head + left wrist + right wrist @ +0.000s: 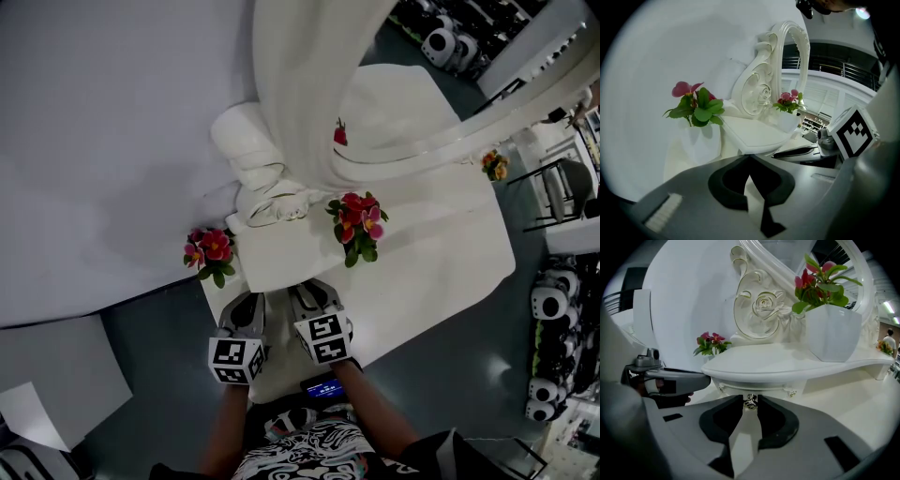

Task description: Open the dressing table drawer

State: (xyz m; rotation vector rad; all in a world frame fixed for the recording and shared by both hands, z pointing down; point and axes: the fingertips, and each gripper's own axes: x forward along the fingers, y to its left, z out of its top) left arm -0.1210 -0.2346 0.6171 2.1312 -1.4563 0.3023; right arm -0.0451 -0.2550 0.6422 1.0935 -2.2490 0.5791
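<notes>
The white dressing table (441, 272) has a raised shelf (787, 364) with a small drawer front (761, 389) under it. A small metal drawer knob (750, 402) sticks out of that front. My right gripper (750, 399) has its two tips closed on either side of the knob. In the head view the right gripper (314, 287) reaches under the shelf's front edge. My left gripper (750, 158) hovers beside it to the left with its tips together and nothing between them, below the shelf's corner (754, 136). The left gripper (249, 300) touches nothing that I can see.
Two white pots of red flowers stand on the table, one at the left (211, 248) and one at the right (358, 220) of the shelf. An ornate mirror frame (761, 305) rises behind. A white wall (103, 141) is at the left, grey floor (169, 356) below.
</notes>
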